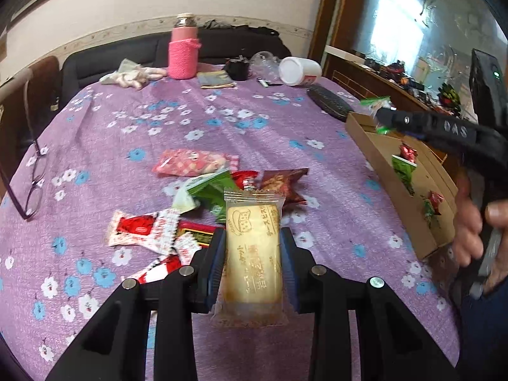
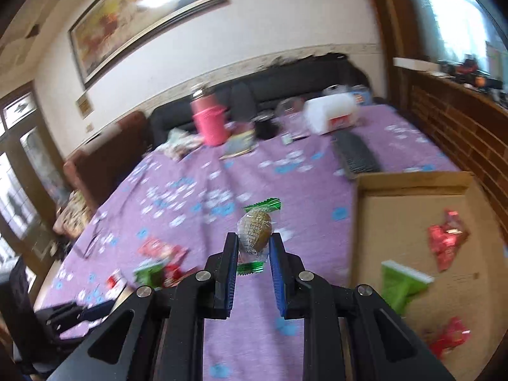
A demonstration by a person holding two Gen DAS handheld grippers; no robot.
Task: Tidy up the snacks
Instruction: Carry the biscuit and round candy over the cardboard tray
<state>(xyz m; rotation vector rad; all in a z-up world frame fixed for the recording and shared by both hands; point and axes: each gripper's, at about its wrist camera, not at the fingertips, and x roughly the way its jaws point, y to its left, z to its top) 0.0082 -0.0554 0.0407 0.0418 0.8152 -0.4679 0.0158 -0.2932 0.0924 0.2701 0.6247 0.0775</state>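
Snacks mid-transfer: my left gripper [image 1: 252,254] clamps cheese biscuit packet [image 1: 252,247]; right gripper [image 2: 254,254] pinches green-wrapped candy [image 2: 255,230] (blurry); next, drop into cardboard box [image 2: 412,184].

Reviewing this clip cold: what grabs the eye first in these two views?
The yellow biscuit packet clamped upright in the left gripper, above a heap of loose snacks on the purple floral tablecloth. Next, the green-ended candy pinched in the right gripper, beside the cardboard box holding red and green packets.
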